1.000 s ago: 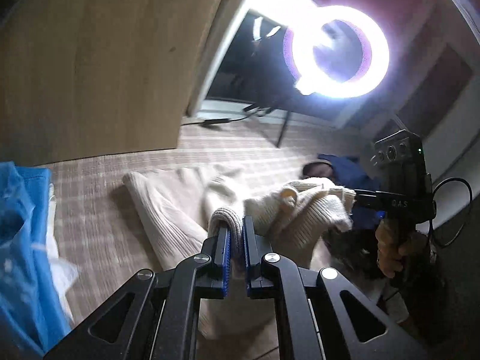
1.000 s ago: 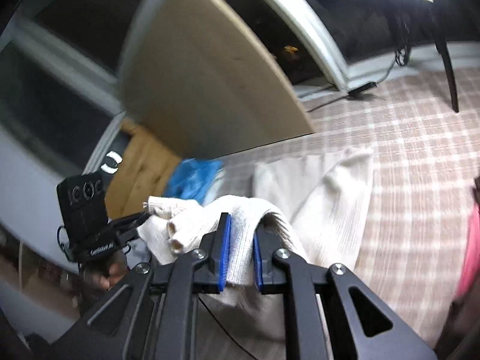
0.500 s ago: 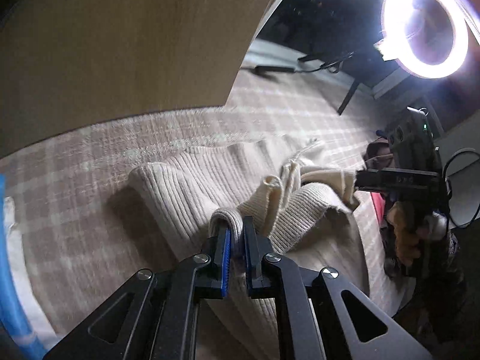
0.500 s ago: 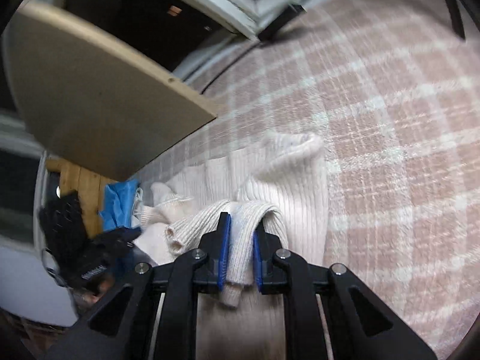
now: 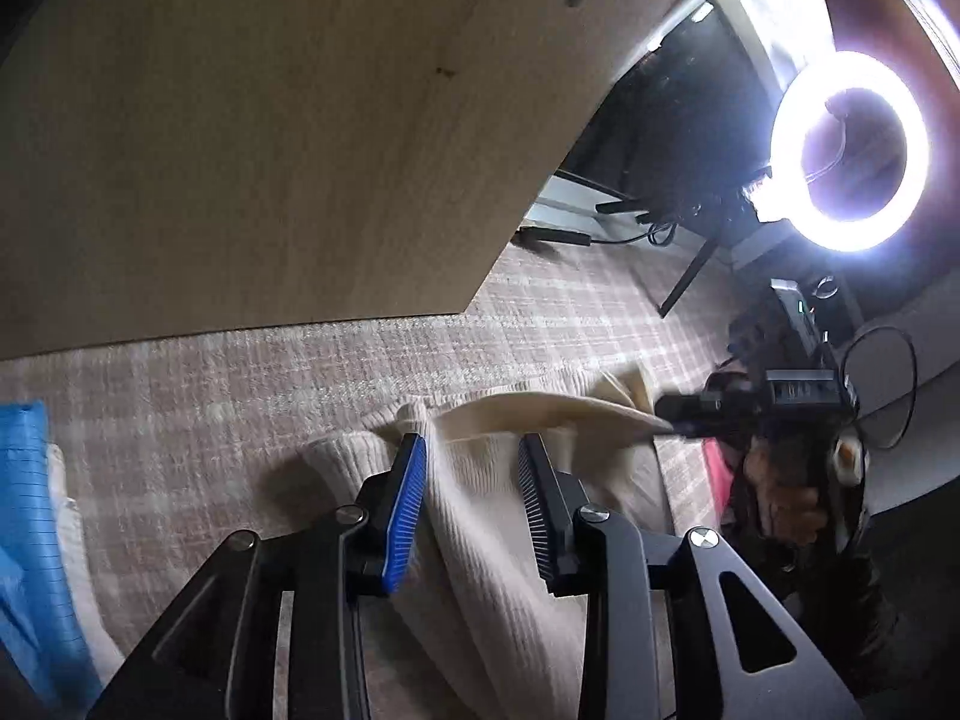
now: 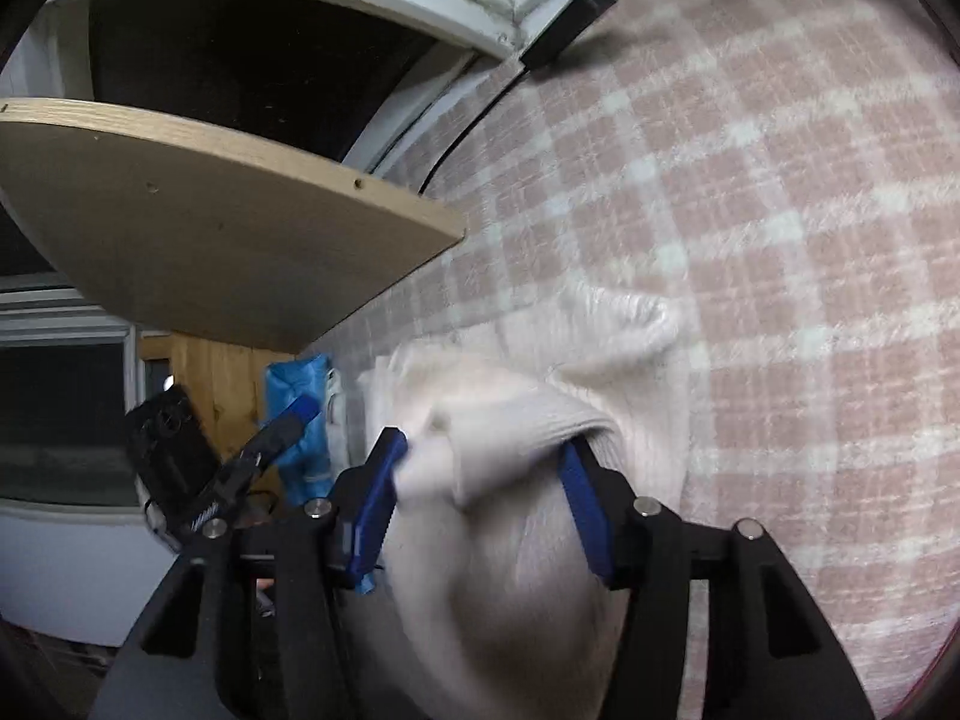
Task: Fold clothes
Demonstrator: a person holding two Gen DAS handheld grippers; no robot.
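Looking at the cream sweater (image 5: 480,570): bunched in a soft heap on the pink checked blanket (image 5: 240,372), just below the wooden board (image 5: 240,120) and near the blue bag (image 5: 24,510). Doubled over on itself, with one flap sticking up at the far side. Hard to tell whether halfway through the folding or nearly done.

Left tongs (image 5: 471,450): wide open, gripping nothing, sitting over the knit with cloth lying loose between the two pads. Right tongs (image 6: 486,456): wide open too, squeezing nothing, with a blurry hump of sweater resting between the pads.

Probably light, thick and very floppy. No stiff part anywhere, so sure to droop and slide out of shape if lifted by one spot. A bit stretchy, and fuzzy enough not to slip from the blue pads. Not breakable at all.

Best to take hold at an edge or a corner, one side for each tongs, pinching through all the layers there. Better to lift both sides level and keep the cloth a little tight, to stop the middle from sagging.
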